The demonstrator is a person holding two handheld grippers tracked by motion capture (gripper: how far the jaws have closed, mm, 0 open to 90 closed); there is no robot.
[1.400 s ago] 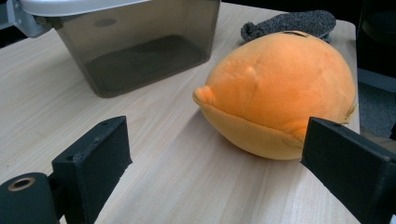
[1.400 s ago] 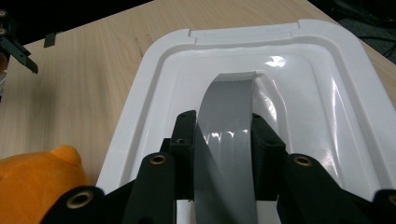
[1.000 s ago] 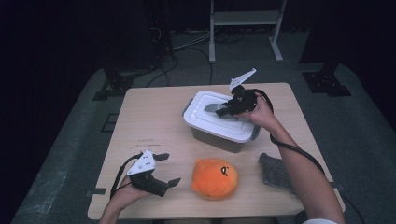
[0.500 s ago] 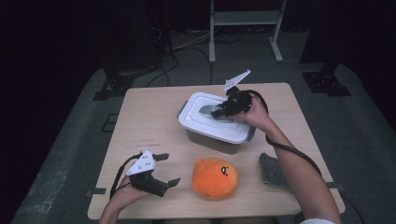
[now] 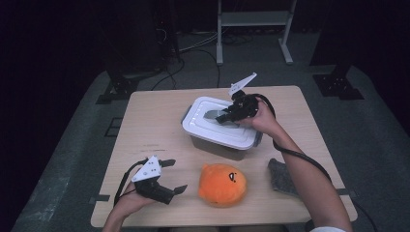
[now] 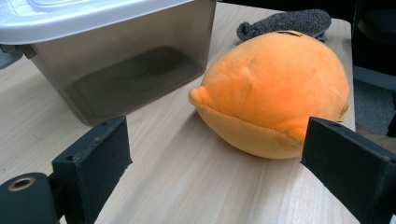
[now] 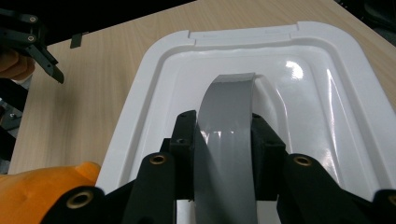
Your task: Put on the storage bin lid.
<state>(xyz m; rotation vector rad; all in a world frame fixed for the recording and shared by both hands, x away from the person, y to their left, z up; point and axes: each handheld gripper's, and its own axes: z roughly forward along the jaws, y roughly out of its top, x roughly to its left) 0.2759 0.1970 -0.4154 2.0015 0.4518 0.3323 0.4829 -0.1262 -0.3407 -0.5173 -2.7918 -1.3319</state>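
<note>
The left hand-held gripper [image 6: 215, 172] has its two black jaws wide apart, low over the wooden tabletop [image 6: 187, 182], with nothing between them. Just beyond the jaws lies an orange plush toy [image 6: 275, 91], close to the right jaw. Behind it is a grey knitted cloth [image 6: 285, 22]. At upper left stands a translucent grey box [image 6: 126, 60] with a white lid [image 6: 70, 14].

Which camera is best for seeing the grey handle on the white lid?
The right gripper view: the grey handle arches up large and close, and the right gripper is clamped on it over the white lid. The high view shows it small and partly covered by the gripper. The left gripper view catches just the lid's edge above the box.
</note>
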